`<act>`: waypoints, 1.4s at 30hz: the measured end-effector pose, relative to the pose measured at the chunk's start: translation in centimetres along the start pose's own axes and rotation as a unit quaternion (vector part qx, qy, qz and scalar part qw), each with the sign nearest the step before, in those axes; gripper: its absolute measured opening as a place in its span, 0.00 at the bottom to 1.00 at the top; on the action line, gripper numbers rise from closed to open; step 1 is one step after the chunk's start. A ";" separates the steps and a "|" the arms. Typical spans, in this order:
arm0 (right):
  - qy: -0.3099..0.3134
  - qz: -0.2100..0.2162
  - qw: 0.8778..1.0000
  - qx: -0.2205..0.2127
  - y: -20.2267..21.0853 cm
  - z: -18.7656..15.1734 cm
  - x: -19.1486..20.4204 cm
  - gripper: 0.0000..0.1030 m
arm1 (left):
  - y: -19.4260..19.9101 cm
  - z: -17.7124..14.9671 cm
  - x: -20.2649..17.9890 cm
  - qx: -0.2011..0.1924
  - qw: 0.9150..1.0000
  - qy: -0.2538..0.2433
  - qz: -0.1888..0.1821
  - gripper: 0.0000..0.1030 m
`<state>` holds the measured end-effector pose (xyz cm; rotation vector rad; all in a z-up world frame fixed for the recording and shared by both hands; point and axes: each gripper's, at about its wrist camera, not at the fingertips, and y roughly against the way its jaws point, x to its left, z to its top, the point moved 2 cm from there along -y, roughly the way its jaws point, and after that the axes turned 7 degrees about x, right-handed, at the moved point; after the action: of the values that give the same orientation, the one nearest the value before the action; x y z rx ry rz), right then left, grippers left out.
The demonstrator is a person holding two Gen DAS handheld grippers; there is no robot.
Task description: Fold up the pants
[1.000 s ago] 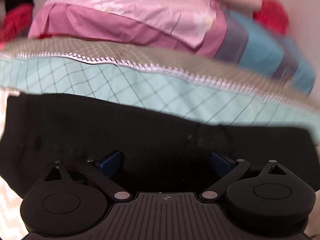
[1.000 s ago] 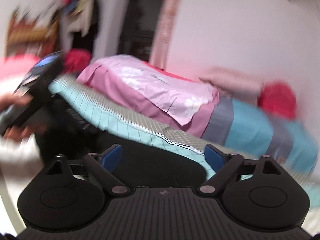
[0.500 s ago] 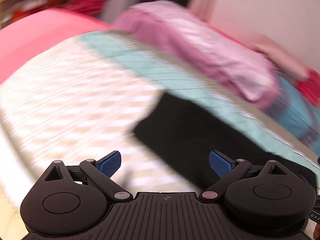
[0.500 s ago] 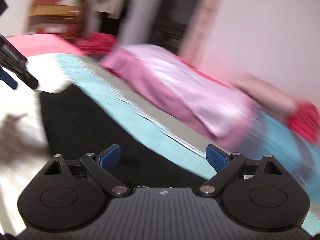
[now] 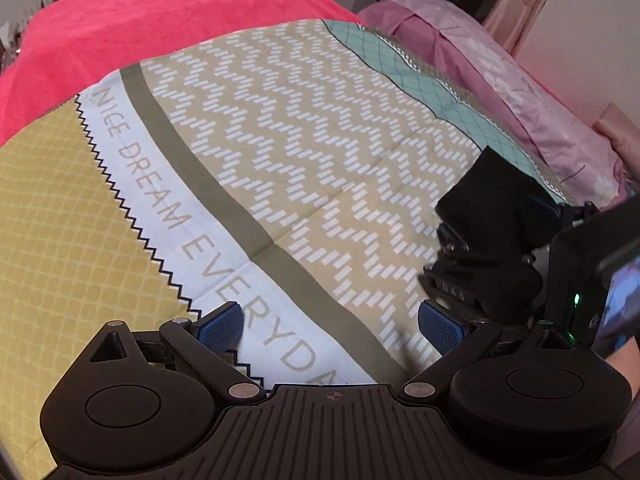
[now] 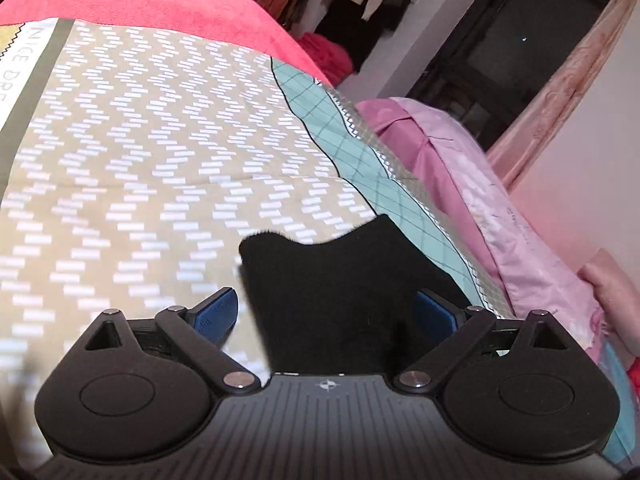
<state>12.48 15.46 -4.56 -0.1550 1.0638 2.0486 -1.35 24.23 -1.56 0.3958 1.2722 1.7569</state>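
The left hand-held gripper (image 5: 330, 326) hangs over the bed's patterned sheet (image 5: 304, 168) with its blue fingers (image 5: 220, 322) spread wide apart and nothing between them. Below it run a white band printed with grey lettering, an olive stripe and a yellow panel edged with a black zigzag line. A red blanket (image 5: 160, 12) covers the far left of the bed.

The black pants (image 6: 340, 300) are bunched into a small dark mass at the right side of the bed, on the beige zigzag part of the sheet, close to the teal checked strip (image 6: 360, 160). In the right wrist view the cloth fills the space between the fingers (image 6: 216, 316) of the right hand-held gripper (image 6: 326, 318), which stand wide apart; the right-hand finger is partly covered by the fabric. Whether the cloth touches either pad cannot be told. From the left wrist view the right hand-held gripper appears at the right edge, near the left one, with the black cloth draped over its front.

Beyond the teal strip lies a pink quilt (image 6: 460, 168). A pink curtain (image 6: 560, 92) hangs at the far right beside a dark doorway (image 6: 500, 48).
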 end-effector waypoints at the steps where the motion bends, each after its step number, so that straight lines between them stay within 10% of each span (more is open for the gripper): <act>1: -0.019 0.041 0.999 0.008 -0.2 0.3 -0.9 0.45 | -0.1 -0.2 -0.1 0.001 1.000 -0.003 0.000 1.00; 2: -0.043 0.072 0.996 0.031 -0.7 0.7 -1.8 0.19 | -0.2 -0.3 -0.3 0.001 1.000 -0.005 -0.002 1.00; 6: -0.170 0.156 0.973 0.029 1.2 1.3 -8.3 0.16 | -1.3 -0.5 -2.8 0.012 0.999 -0.026 -0.020 1.00; 14: -0.395 0.270 0.878 -0.009 7.7 -1.8 -22.0 0.16 | -2.8 -0.7 -14.1 0.014 0.987 -0.123 -0.106 1.00; 21: -0.434 0.248 0.865 -0.055 11.3 -6.8 -26.3 0.16 | -2.9 -4.2 -21.1 0.001 0.974 -0.195 -0.119 1.00; 29: -0.441 0.213 0.868 -0.088 14.2 -11.4 -28.3 0.16 | -6.9 -3.6 -25.6 -0.003 0.980 -0.189 -0.064 1.00; 33: -0.492 0.174 0.844 -0.121 17.4 -17.7 -31.3 0.15 | -7.7 -4.7 -26.0 0.027 0.973 -0.216 -0.079 1.00; 37: -0.574 0.101 0.806 -0.104 19.4 -27.7 -33.0 0.15 | -6.6 -6.1 -26.8 0.030 0.954 -0.269 -0.133 1.00; 42: -0.623 0.076 0.778 0.031 16.4 -36.7 -30.5 0.18 | -6.1 -8.1 -28.2 0.076 0.914 -0.352 -0.186 1.00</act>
<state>12.50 -34.99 -4.21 1.2064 0.2560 1.6474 11.24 -2.91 -3.54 0.7425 0.8772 1.0424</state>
